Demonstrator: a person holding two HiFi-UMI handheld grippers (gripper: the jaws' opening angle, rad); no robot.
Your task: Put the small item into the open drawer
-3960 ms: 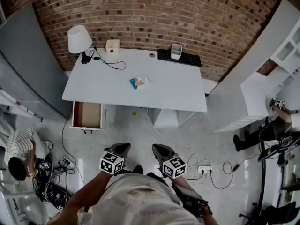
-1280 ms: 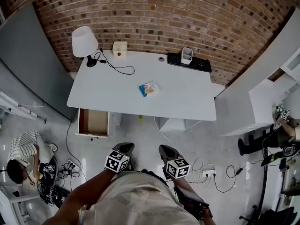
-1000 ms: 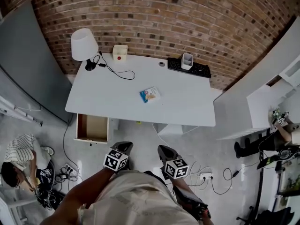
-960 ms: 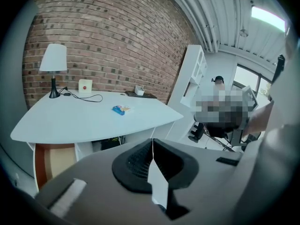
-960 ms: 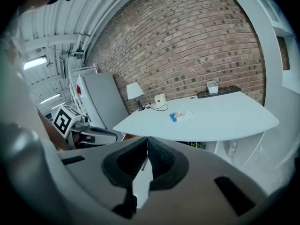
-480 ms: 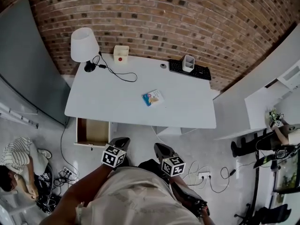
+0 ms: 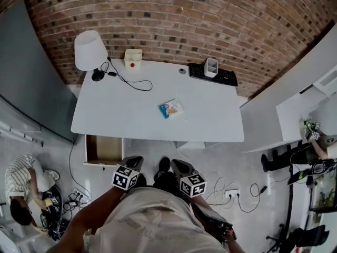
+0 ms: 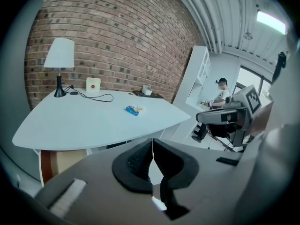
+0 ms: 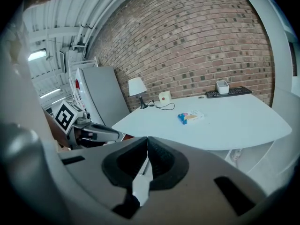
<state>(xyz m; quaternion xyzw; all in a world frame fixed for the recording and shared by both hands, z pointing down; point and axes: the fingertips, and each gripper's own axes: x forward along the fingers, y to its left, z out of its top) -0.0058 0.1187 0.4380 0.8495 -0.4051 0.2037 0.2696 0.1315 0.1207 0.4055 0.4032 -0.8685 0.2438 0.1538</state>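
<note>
While held short of the desk, left gripper: jaws together, empty
right gripper: jaws together, empty
small item: on desk, untouched

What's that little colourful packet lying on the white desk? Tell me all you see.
The packet is small, flat and rectangular, blue at one end, pale with orange print elsewhere; its print is too small to read. It lies flat and slightly askew near the middle of the white desk, touching only the desktop.

Small blue-and-white packet lying flat mid-tabletop; brown-lined drawer pulled open beneath the tabletop's front left corner.
</note>
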